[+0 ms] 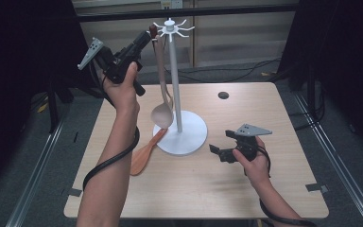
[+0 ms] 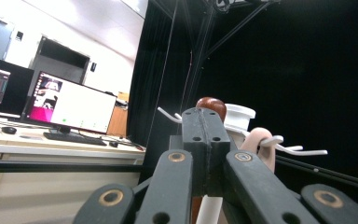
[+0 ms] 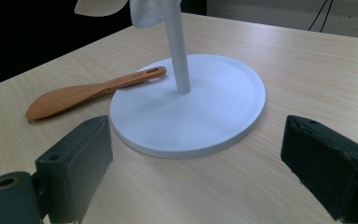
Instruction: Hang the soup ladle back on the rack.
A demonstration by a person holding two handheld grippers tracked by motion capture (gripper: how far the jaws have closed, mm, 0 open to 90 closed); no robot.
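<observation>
A white hook stand [image 1: 174, 71] rises from its round base [image 3: 223, 93] at mid-table. A beige ladle [image 1: 162, 116] hangs from a top hook by its loop [image 2: 261, 140]. My left gripper [image 1: 147, 38] is held high beside the hooks. Its jaws are closed together [image 2: 206, 126] on a utensil handle, whose red-brown end [image 2: 211, 105] shows above the pads, with more brown below them. A wooden spatula [image 3: 88, 91] lies flat with its handle end touching the base. My right gripper [image 3: 196, 154] is open, low over the table [image 1: 194, 189] and facing the base, with nothing between its pads.
A small round hole [image 1: 223, 95] sits in the tabletop behind the stand. Black curtains flank the table and cables lie on the floor behind it. Monitors [image 2: 70, 107] stand on a desk far off in the left gripper view.
</observation>
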